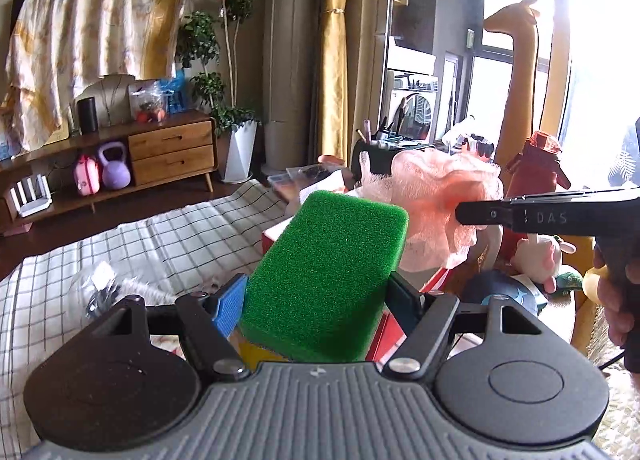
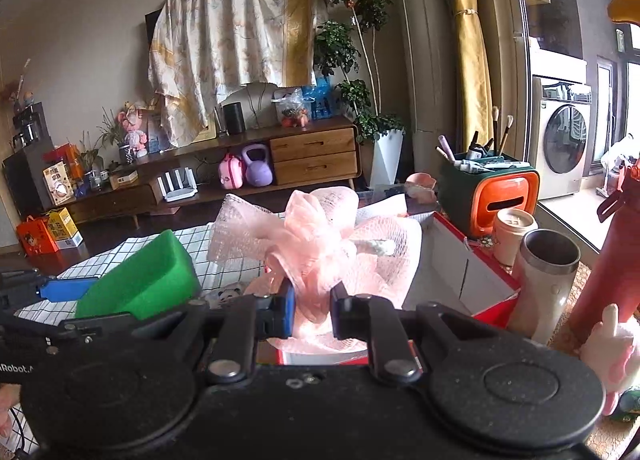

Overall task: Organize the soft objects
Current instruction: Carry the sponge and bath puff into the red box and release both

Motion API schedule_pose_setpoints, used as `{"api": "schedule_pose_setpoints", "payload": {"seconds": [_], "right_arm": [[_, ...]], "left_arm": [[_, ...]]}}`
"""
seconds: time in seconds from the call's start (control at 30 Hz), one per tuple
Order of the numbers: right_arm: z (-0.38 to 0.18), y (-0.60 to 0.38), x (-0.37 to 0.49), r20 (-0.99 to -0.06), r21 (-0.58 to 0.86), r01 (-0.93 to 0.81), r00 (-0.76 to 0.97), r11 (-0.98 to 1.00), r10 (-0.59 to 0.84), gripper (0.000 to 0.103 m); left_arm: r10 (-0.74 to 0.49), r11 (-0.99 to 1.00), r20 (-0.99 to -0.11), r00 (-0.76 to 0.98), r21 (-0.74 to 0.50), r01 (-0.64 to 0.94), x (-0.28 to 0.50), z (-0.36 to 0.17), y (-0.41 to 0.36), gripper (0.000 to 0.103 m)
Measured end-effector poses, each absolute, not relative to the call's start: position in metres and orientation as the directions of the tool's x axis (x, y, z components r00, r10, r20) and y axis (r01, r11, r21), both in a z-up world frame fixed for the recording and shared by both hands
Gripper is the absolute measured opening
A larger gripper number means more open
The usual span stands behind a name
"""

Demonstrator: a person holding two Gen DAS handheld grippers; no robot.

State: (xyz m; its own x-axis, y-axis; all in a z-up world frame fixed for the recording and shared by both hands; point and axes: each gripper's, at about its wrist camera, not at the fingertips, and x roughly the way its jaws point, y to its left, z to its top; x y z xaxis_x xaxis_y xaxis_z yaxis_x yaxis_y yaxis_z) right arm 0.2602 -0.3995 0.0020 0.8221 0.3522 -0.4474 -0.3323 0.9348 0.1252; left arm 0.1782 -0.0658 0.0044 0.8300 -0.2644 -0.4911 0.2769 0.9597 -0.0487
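Observation:
My left gripper (image 1: pixel 320 296) is shut on a green sponge (image 1: pixel 332 276) and holds it up above the checked tablecloth (image 1: pixel 120 260). The sponge also shows at the left of the right wrist view (image 2: pixel 140 280). My right gripper (image 2: pixel 312 308) is shut on a pink mesh bath pouf (image 2: pixel 316 248) and holds it over an open red box with a white inside (image 2: pixel 460 264). In the left wrist view the right gripper's finger (image 1: pixel 520 214) comes in from the right and the pouf (image 1: pixel 432 196) hangs at its tip.
A steel tumbler (image 2: pixel 548 280), a paper cup (image 2: pixel 512 236), a red bottle (image 2: pixel 612 256) and a green-orange brush holder (image 2: pixel 488 196) stand right of the box. A pink plush toy (image 1: pixel 536 256) lies at the right. A wooden sideboard (image 2: pixel 280 164) stands behind.

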Motion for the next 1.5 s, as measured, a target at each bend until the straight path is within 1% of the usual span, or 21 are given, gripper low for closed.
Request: {"api": "schedule_pose_setpoints", "payload": {"seconds": [0.17, 0.33, 0.57, 0.73, 1.0, 1.23, 1.5], "right_arm": [[-0.008, -0.411, 0.283, -0.473, 0.115, -0.304, 0.821, 0.946, 0.321, 0.016], [-0.022, -0.419, 0.305, -0.511, 0.093, -0.279, 0.81, 0.956, 0.286, 0.016], [-0.043, -0.424, 0.337, -0.561, 0.065, -0.266, 0.787, 0.962, 0.256, 0.016], [-0.056, -0.422, 0.357, -0.602, 0.031, -0.271, 0.763, 0.962, 0.234, 0.016], [-0.077, -0.424, 0.385, -0.681, 0.03, -0.279, 0.697, 0.96, 0.224, 0.016], [-0.089, -0.421, 0.395, -0.721, -0.005, -0.302, 0.661, 0.953, 0.206, 0.016], [-0.093, -0.425, 0.399, -0.734, 0.011, -0.305, 0.644, 0.952, 0.215, 0.024]], "left_arm": [[-0.28, 0.952, -0.501, 0.819, -0.035, 0.304, 0.217, 0.011, -0.092, 0.073], [-0.27, 0.949, -0.512, 0.815, 0.001, 0.315, 0.257, 0.007, -0.119, 0.073], [-0.251, 0.951, -0.578, 0.776, 0.003, 0.31, 0.313, -0.012, -0.149, 0.073], [-0.243, 0.953, -0.648, 0.722, -0.02, 0.302, 0.345, -0.032, -0.165, 0.073], [-0.205, 0.946, -0.736, 0.645, 0.021, 0.324, 0.379, -0.063, -0.189, 0.073], [-0.17, 0.937, -0.782, 0.6, 0.059, 0.343, 0.396, -0.079, -0.201, 0.073], [-0.14, 0.922, -0.827, 0.545, 0.092, 0.377, 0.403, -0.096, -0.209, 0.074]]}}
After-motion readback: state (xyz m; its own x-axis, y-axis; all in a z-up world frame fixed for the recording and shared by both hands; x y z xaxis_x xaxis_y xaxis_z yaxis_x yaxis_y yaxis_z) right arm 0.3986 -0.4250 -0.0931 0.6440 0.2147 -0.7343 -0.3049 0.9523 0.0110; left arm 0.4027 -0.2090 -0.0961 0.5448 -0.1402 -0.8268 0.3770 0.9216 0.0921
